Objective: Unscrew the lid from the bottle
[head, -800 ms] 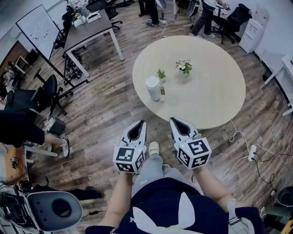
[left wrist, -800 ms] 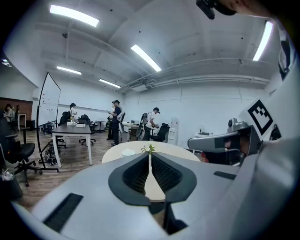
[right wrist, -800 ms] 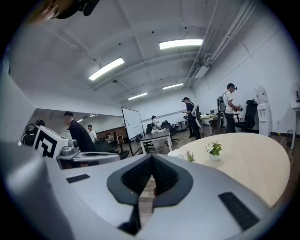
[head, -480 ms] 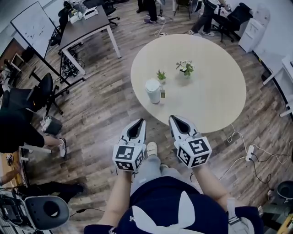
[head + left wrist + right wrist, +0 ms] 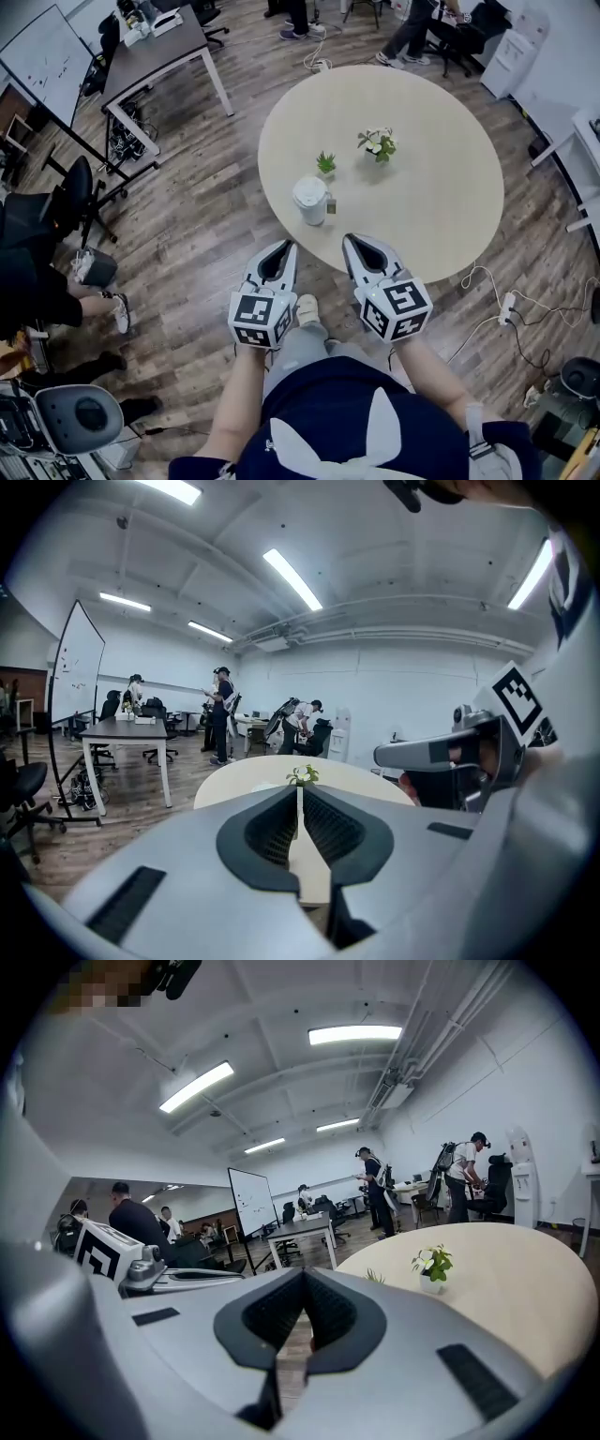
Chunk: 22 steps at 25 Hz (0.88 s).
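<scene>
A white bottle (image 5: 311, 201) with a white lid stands upright near the front left edge of the round beige table (image 5: 422, 202). In the head view my left gripper (image 5: 288, 247) and right gripper (image 5: 348, 240) are held side by side in front of the table's near edge, pointing at it. Both are short of the bottle and touch nothing. In the left gripper view the jaws (image 5: 299, 790) are shut and empty. The right gripper (image 5: 303, 1275) is shut and empty too. The bottle shows in neither gripper view.
A small green plant (image 5: 325, 163) and a potted flower (image 5: 377, 142) stand behind the bottle. A grey desk (image 5: 150, 52) and whiteboard (image 5: 37, 56) are at the far left, office chairs (image 5: 70, 202) on the left. People stand at the back. Cables (image 5: 497, 309) lie on the floor at the right.
The table and the bottle have come nearer to both grippers as the person has stepped forward. Both pairs of jaws have stayed shut.
</scene>
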Tool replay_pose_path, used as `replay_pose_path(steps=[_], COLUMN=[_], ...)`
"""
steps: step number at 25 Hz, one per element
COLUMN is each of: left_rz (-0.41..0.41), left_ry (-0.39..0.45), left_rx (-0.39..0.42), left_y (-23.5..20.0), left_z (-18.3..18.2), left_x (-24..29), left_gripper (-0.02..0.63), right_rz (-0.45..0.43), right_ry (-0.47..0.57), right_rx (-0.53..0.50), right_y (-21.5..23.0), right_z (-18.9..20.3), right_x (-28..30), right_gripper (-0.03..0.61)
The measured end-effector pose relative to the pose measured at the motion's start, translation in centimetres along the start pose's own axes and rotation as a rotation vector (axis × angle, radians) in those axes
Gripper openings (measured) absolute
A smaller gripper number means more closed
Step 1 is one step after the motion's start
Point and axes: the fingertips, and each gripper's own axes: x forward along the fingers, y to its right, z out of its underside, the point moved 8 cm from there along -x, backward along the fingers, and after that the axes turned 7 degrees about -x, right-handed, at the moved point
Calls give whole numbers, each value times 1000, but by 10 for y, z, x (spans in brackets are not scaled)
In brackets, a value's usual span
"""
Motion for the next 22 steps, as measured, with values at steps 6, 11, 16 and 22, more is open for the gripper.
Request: replay_pose_path(steps=[6, 11, 16, 22], left_rz=[14, 45, 79, 127], left_ry=[-7, -51, -111, -189], left_rx=[-25, -6, 40, 109], left_y=[-26, -44, -61, -80], left_z=[-1, 0, 8, 19], left_x=[20, 37, 51, 69], left_gripper=[37, 221, 276, 298], right_rz=[16, 4, -10, 3], right_ry=[-20, -53, -96, -138], right_rx=[0, 15, 28, 39], right_y=[8, 13, 15, 17], right_z=[1, 2, 7, 14], right_x=[22, 41, 63, 87], right_gripper=[6, 120, 238, 291])
